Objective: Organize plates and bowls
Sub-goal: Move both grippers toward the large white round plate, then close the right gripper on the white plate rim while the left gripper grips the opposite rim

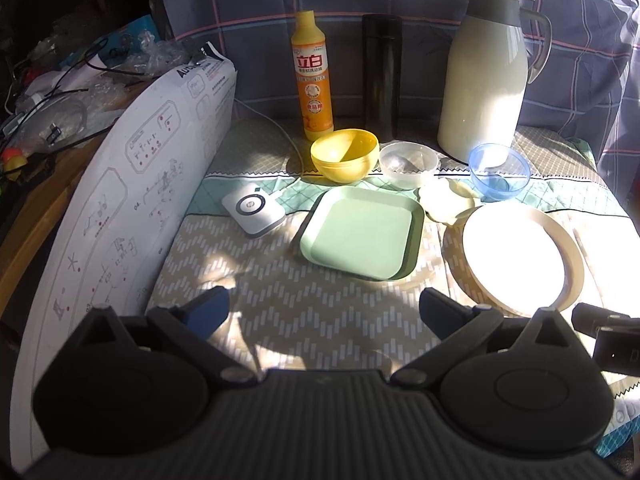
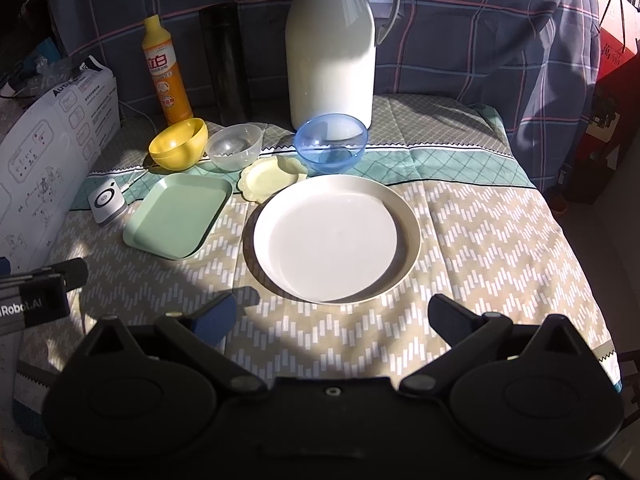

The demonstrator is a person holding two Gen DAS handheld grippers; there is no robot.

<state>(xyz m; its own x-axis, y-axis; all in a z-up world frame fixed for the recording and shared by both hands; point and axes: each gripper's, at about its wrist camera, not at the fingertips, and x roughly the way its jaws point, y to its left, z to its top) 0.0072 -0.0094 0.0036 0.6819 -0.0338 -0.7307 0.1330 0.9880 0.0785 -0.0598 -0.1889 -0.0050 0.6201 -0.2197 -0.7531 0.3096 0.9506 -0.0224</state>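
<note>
A large cream round plate (image 2: pixel 326 236) (image 1: pixel 520 256) lies on the cloth in front of my right gripper. A green square plate (image 1: pixel 360 234) (image 2: pixel 178 216) lies to its left, ahead of my left gripper. Behind them stand a yellow bowl (image 1: pixel 345 154) (image 2: pixel 179 143), a clear bowl (image 1: pixel 408 163) (image 2: pixel 235 147), a blue bowl (image 1: pixel 499 171) (image 2: pixel 330 142) and a small pale yellow scalloped dish (image 1: pixel 448 200) (image 2: pixel 268 178). My left gripper (image 1: pixel 324 312) is open and empty above the cloth. My right gripper (image 2: pixel 332 320) is open and empty, just short of the round plate's near rim.
At the back stand an orange detergent bottle (image 1: pixel 312 76), a dark tall flask (image 1: pixel 382 76) and a white thermos jug (image 1: pixel 486 76). A white box (image 1: pixel 120 184) stands at the left. A small white device with a cable (image 1: pixel 254 208) lies beside the green plate.
</note>
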